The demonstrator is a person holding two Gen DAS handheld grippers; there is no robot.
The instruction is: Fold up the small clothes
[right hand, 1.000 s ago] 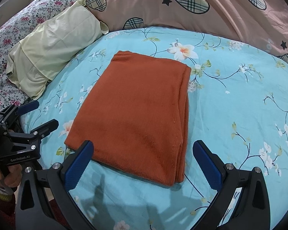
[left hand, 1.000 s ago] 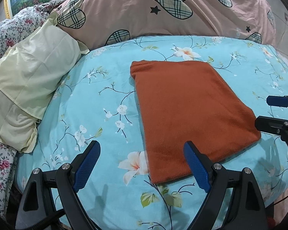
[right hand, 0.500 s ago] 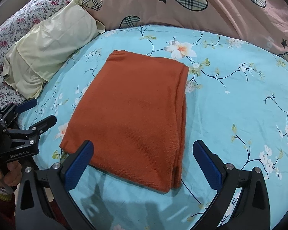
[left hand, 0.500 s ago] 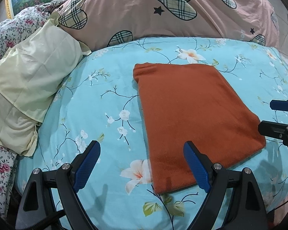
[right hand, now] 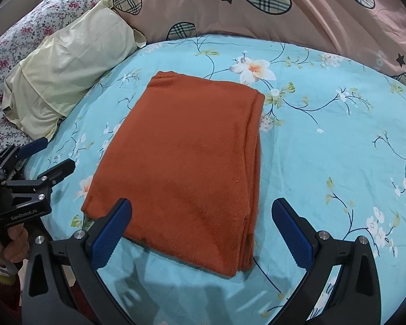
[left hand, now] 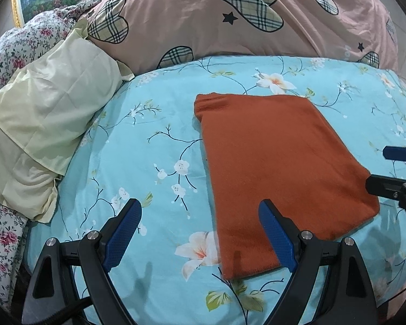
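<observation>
A rust-orange knitted garment (left hand: 278,162) lies folded into a flat rectangle on the turquoise floral bedsheet (left hand: 154,146); in the right wrist view it shows as a neat stack (right hand: 192,159) with layered edges on its right side. My left gripper (left hand: 200,233) is open and empty, just in front of the garment's near left corner. My right gripper (right hand: 203,227) is open and empty, over the garment's near edge. Each gripper also shows from the side in the other's view, the right gripper (left hand: 387,168) and the left gripper (right hand: 51,157).
A pale yellow pillow (left hand: 40,124) lies at the left on a pink-flowered cover (left hand: 10,51). A pink quilt with plaid hearts (left hand: 243,16) is heaped along the back. The bed's near edge runs just under both grippers.
Both grippers have drawn back slightly towards the near edge of the bed and stayed open. The folded garment has not changed shape.
</observation>
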